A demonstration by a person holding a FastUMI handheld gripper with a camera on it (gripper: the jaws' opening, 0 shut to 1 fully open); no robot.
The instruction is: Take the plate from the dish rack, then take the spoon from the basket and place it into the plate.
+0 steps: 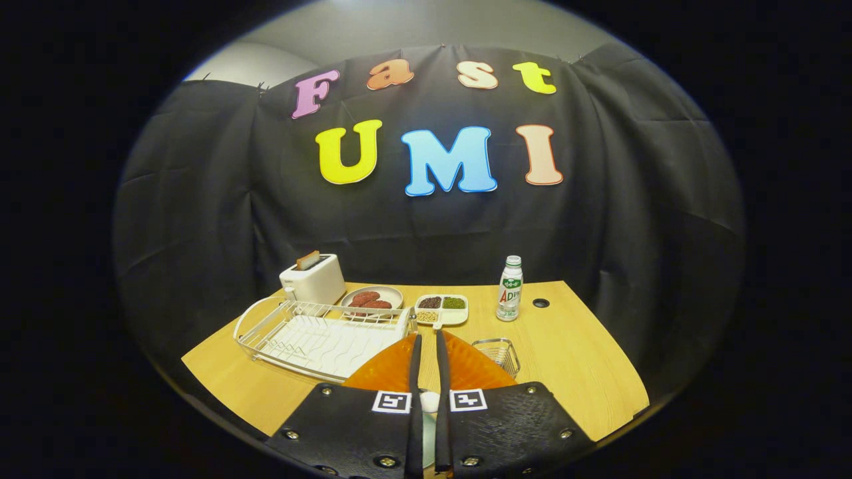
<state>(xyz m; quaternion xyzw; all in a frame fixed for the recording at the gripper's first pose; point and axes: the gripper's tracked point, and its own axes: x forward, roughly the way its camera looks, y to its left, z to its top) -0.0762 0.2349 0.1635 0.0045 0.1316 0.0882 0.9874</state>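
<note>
Pinching something slim between its nearly closed fingers, the hand-held gripper (429, 346) hovers low over the counter (572, 359). The thing caught there looks like the spoon (429, 401), a pale rounded knob and a thin grey handle showing in the narrow gap; I judge both fingers press on it, though the contact itself is hard to see. Such a spoon should be light, stiff and smooth, so it may pivot or slip if held near one end; a grip close to the middle of the handle would steady it.

Directly beneath and just ahead of the fingers lies the orange plate (472, 369), already out on the counter. It looks rigid, glossy and probably breakable, so the spoon wants setting down gently. Just right of the fingertips sits the small wire basket (498, 352); to their left stretches the white dish rack (319, 336).
</note>
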